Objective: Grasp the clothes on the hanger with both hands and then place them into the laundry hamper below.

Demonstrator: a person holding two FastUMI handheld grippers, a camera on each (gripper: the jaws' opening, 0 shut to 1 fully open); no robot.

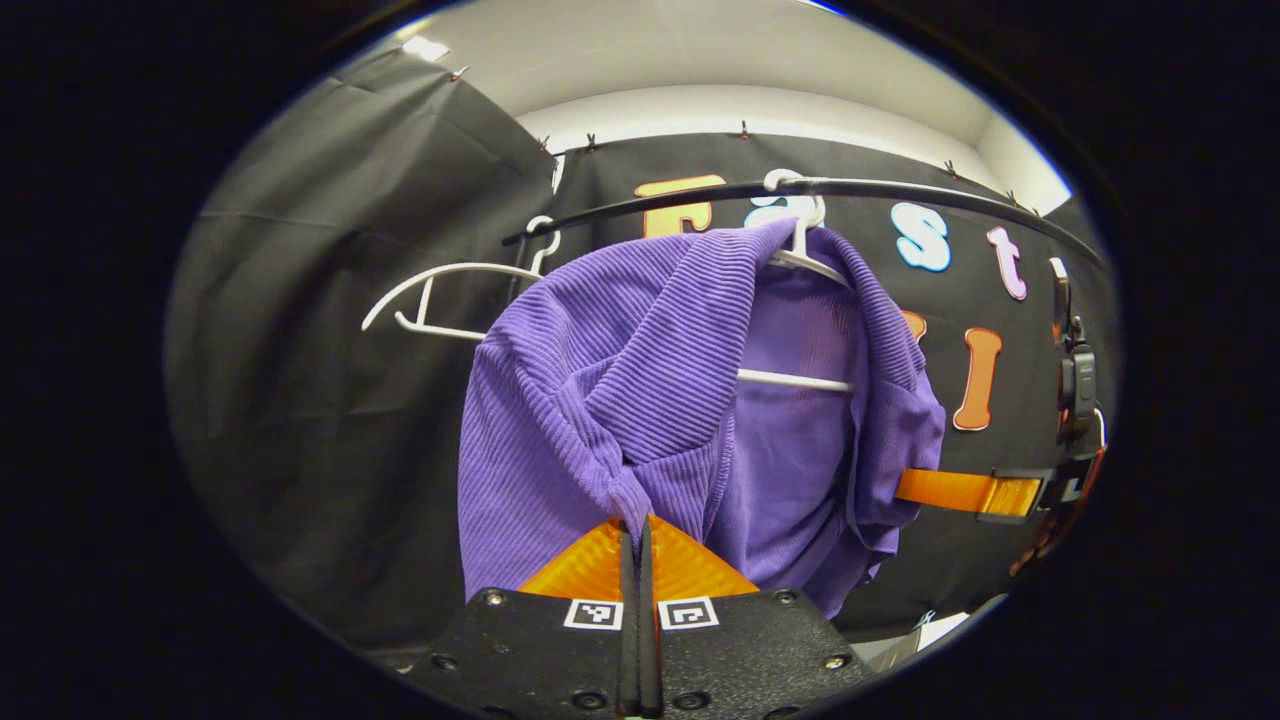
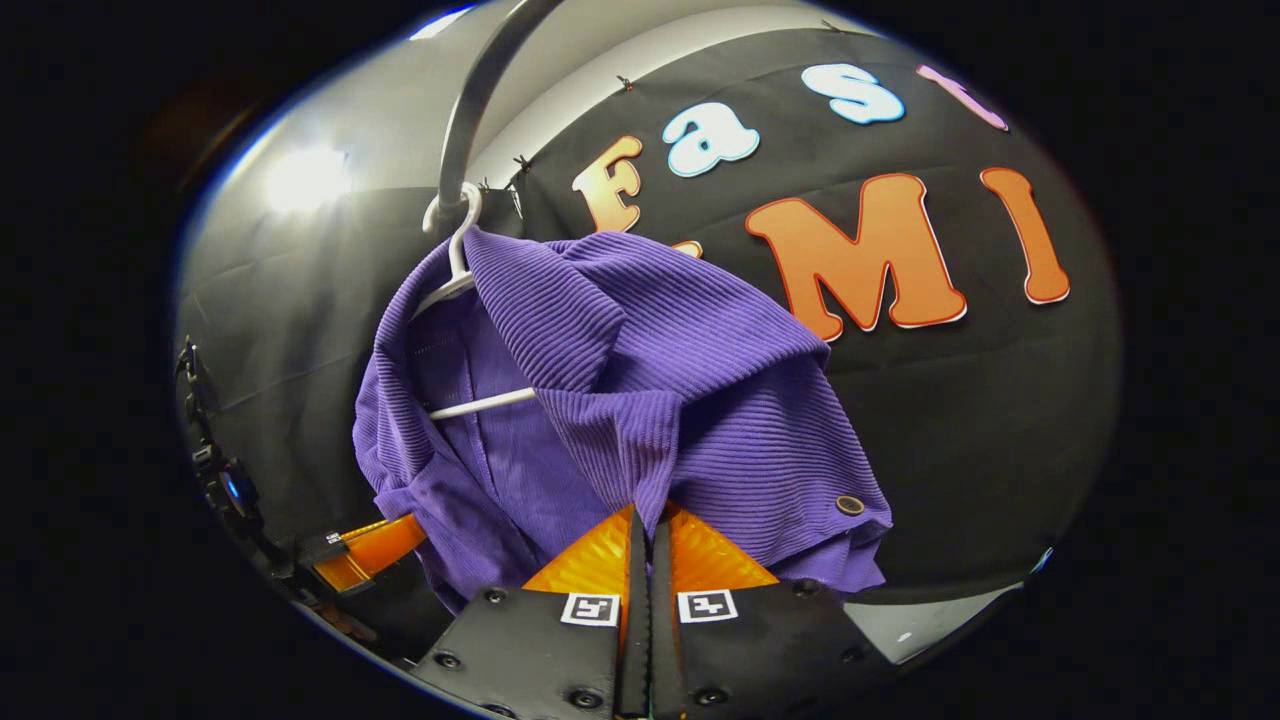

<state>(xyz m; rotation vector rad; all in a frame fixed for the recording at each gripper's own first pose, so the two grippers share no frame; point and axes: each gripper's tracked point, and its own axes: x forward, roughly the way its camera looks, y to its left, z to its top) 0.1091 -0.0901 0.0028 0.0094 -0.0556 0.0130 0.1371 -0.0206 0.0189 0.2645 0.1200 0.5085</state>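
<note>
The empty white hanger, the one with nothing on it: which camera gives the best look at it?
The left gripper view: the empty hanger hangs from the rail left of the purple garment, its whole outline clear. In the right gripper view I can make out just the hanger carrying the garment.
</note>
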